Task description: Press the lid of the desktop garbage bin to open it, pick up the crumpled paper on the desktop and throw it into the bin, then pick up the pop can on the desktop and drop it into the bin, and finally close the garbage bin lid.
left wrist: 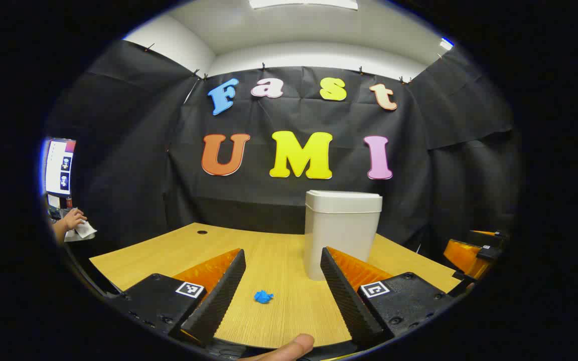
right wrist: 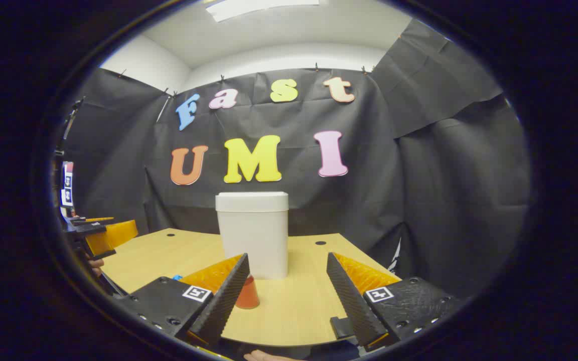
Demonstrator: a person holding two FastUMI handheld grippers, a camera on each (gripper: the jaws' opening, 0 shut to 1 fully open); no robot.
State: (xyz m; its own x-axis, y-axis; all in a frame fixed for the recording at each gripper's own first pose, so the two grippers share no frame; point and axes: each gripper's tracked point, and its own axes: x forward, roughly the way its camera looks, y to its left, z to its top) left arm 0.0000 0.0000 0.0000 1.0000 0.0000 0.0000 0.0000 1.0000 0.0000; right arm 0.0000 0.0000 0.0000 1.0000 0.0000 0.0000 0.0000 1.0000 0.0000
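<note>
Black cloth backs a wooden table (left wrist: 279,260) where the white bin (left wrist: 341,233) stands upright, lid shut. Crumpled blue paper (left wrist: 263,297) lies before the gaping left gripper (left wrist: 281,288). Beside the bin, an orange-red can (right wrist: 247,295) stands upright at the right gripper (right wrist: 286,293), whose fingers are spread.

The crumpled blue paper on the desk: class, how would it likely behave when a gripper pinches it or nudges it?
The crumpled blue paper is a small wad, so it is probably very light and would skid across the smooth wooden desk if nudged. Its creased, irregular shape suggests it will squash under pinching rather than resist, and tumble rather than roll straight.
</note>
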